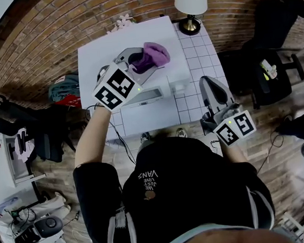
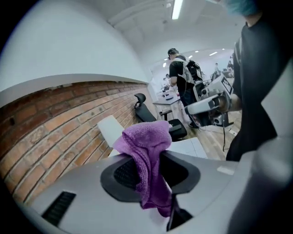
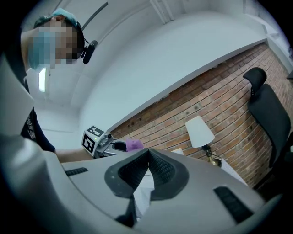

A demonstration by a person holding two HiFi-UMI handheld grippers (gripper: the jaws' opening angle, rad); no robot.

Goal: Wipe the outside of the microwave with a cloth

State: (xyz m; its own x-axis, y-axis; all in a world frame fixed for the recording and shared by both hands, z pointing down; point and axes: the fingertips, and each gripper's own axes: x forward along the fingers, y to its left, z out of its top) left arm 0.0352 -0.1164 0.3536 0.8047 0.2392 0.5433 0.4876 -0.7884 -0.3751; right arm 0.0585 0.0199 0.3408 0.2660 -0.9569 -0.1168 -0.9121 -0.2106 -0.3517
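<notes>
Above the white microwave (image 1: pixel 107 46), which stands on the tiled table (image 1: pixel 201 54) against the brick wall, the left gripper (image 1: pixel 138 63) is clamped on a bunched purple cloth (image 1: pixel 156 55). Most of the fabric juts past the jaws, apparently so that cloth rather than gripper meets the casing; whether it touches the top panel cannot be told. Low at the table's near edge, the right gripper (image 1: pixel 208 82) has its jaws together on nothing, seemingly parked clear of the wiping arm.

Purple cloth (image 2: pixel 147 151) between my left fingers (image 2: pixel 122 174); pads black with a fine dotted texture, shells grey. Marker cube (image 1: pixel 115 90): black-and-white squares. Beyond the fingers: white microwave (image 1: pixel 109 48), white grid-lined counter (image 1: pixel 202 57), red-brown brick wall (image 2: pixel 59 132).
</notes>
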